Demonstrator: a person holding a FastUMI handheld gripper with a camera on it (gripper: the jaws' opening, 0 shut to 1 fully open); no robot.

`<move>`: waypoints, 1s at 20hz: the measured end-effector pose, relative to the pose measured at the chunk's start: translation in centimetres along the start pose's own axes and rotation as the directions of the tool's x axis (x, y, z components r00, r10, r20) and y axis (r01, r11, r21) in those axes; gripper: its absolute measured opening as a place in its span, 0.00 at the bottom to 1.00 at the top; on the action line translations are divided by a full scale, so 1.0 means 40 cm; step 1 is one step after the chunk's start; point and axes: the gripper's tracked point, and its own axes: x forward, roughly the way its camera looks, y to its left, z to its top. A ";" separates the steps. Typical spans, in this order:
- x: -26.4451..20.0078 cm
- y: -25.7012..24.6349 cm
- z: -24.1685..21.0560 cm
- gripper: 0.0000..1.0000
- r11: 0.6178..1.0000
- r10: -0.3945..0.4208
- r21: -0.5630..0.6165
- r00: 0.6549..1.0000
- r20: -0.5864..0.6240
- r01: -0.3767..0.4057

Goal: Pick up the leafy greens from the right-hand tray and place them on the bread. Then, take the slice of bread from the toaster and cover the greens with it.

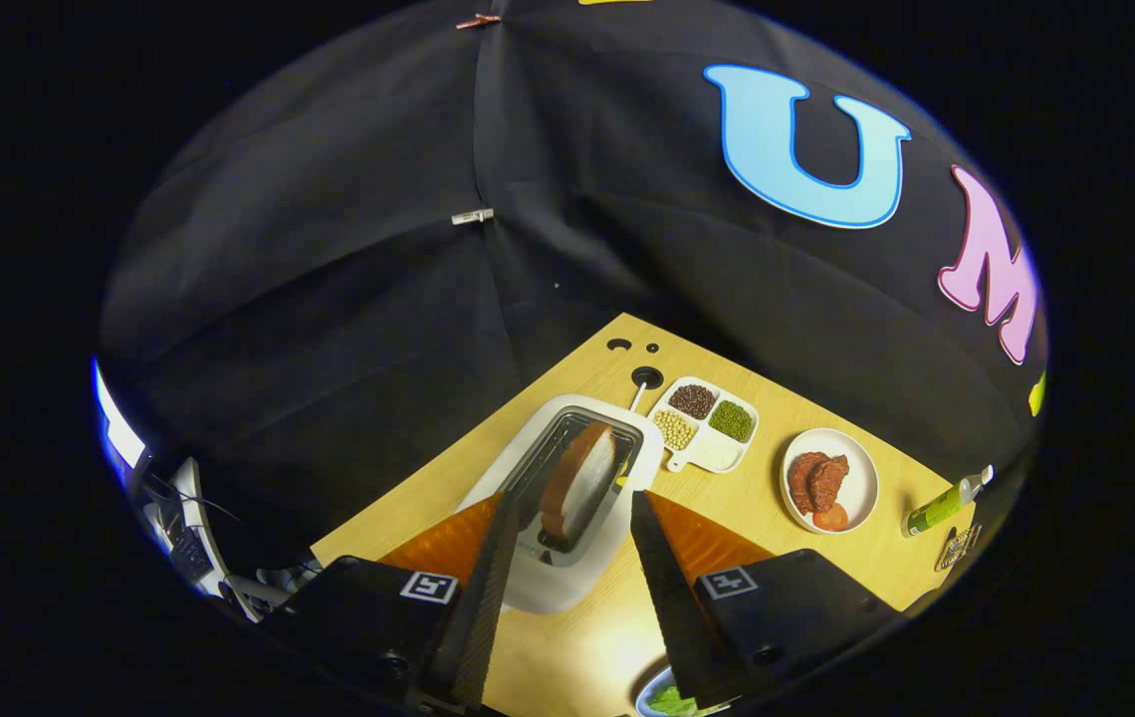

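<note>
— Where's the bread slice (pixel 579 478)?
— Upright in the toaster (pixel 567 498) on the desk (pixel 777 538), just ahead of my tool (pixel 567 518), whose fingers are spread wide and empty
— Its long axis?
— It runs away from me, in line with the gap between the fingers

1. The gripper (pixel 567 518) fingers stand wide apart, the toaster (pixel 567 498) slot open between them with nothing above the bread slice (pixel 579 483)
2. Just beyond the toaster, the divided dish (pixel 707 423) blocks the far side
3. Bare table (pixel 567 657) lies near the fingers, beside the plate (pixel 831 480) and bottle (pixel 946 503)
</note>
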 end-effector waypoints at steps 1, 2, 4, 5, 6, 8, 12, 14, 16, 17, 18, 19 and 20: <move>0.030 0.007 -0.001 0.73 1.000 -0.009 0.001 1.000 -0.014 0.009; 0.058 0.010 -0.004 0.73 1.000 -0.015 0.005 0.999 -0.028 0.015; 0.095 0.012 -0.009 0.72 0.999 -0.038 0.009 0.998 -0.048 0.038; 0.112 0.006 -0.008 0.72 0.999 -0.052 0.008 0.997 -0.055 0.053; 0.126 -0.006 -0.007 0.72 0.997 -0.071 0.006 0.996 -0.059 0.071; 0.151 -0.033 -0.011 0.70 0.994 -0.108 0.007 0.991 -0.074 0.109; 0.185 -0.060 -0.031 0.35 0.991 -0.120 0.037 0.987 -0.110 0.125; 0.179 -0.040 -0.026 0.21 0.994 -0.076 0.066 0.992 -0.103 0.083; 0.165 -0.045 -0.010 0.14 0.996 -0.066 0.061 0.995 -0.076 0.070; 0.147 -0.050 0.004 0.14 0.995 -0.069 0.062 0.996 -0.054 0.072; 0.129 -0.051 0.017 0.14 0.995 -0.065 0.073 0.997 -0.030 0.067; 0.109 -0.052 0.031 0.14 0.995 -0.058 0.081 0.998 -0.014 0.059; 0.086 -0.056 0.047 0.14 0.995 -0.053 0.088 0.999 0.010 0.052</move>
